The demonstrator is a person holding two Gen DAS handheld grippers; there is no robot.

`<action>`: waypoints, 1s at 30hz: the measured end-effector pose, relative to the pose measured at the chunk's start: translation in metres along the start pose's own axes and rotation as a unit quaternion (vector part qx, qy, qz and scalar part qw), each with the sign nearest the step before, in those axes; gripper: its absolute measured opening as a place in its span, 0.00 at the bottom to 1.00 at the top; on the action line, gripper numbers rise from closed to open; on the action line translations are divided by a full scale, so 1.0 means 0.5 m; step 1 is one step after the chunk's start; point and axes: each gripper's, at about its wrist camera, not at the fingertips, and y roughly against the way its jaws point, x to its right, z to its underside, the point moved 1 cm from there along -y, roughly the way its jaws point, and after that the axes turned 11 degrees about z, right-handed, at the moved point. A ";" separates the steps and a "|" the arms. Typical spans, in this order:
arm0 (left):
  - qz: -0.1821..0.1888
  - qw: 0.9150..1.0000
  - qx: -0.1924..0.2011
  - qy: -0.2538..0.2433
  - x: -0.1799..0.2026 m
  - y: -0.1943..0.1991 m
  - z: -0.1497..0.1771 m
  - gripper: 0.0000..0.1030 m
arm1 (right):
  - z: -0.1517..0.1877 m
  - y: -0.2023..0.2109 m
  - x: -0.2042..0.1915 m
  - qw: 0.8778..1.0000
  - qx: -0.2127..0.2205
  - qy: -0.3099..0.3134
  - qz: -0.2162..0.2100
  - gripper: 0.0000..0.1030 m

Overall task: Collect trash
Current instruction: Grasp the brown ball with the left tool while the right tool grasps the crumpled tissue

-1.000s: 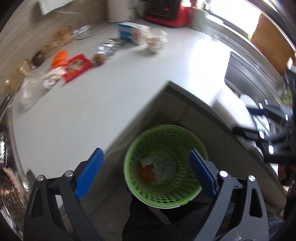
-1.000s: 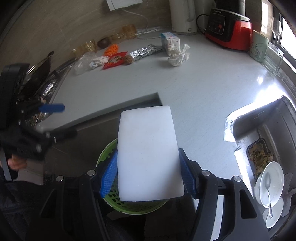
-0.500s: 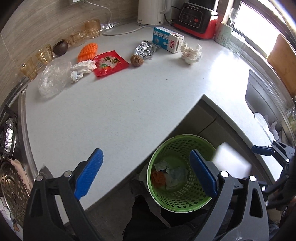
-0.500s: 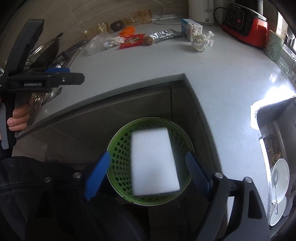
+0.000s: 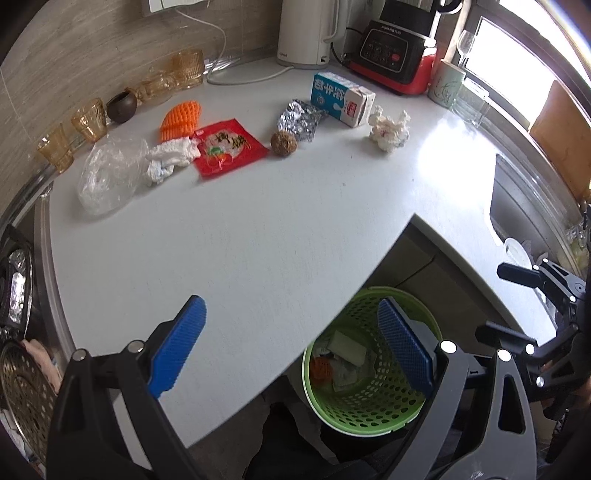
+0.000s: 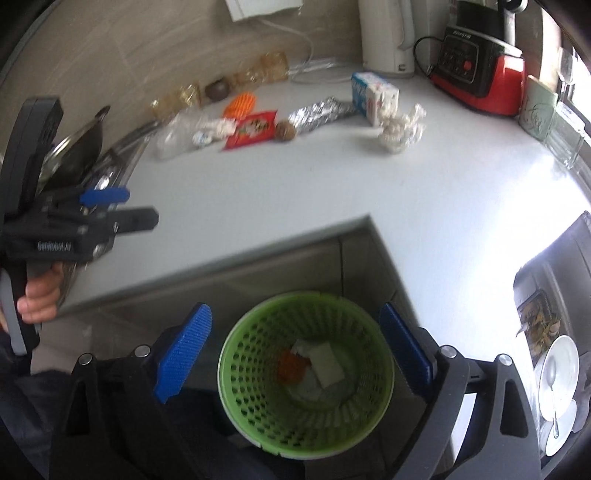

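A green perforated bin [image 6: 306,373] stands on the floor below the counter corner, and a white foam block [image 6: 327,363] lies inside it on other scraps. My right gripper [image 6: 293,347] hovers above the bin, its jaws still opening with nothing between them. My left gripper [image 5: 291,343] is open and empty over the counter edge, with the bin [image 5: 373,369] under its right finger. Trash lies at the back of the counter: a milk carton [image 5: 341,99], crumpled foil [image 5: 301,120], a tissue wad [image 5: 388,127], a red packet [image 5: 227,147], a brown ball [image 5: 283,142], an orange net [image 5: 181,120] and a plastic bag [image 5: 109,173].
A white kettle [image 5: 306,33] and a red appliance [image 5: 395,55] stand against the back wall, with amber glasses [image 5: 88,120] along the left. A sink [image 6: 550,332] with dishes lies to the right. A stove area [image 5: 18,332] is at far left.
My right gripper opened and the white foam block dropped from it into the green bin. My left gripper moved from above the bin to over the counter edge.
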 end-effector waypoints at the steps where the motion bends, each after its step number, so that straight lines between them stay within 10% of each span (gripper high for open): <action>1: 0.000 1.000 0.002 -0.002 -0.003 -0.002 -0.007 0.87 | -0.009 -0.002 0.001 1.000 0.003 -0.005 0.004 0.90; 30: 0.047 0.998 0.016 -0.031 -0.078 -0.180 -0.252 0.88 | -0.332 -0.269 0.142 0.989 0.014 -0.069 0.133 0.90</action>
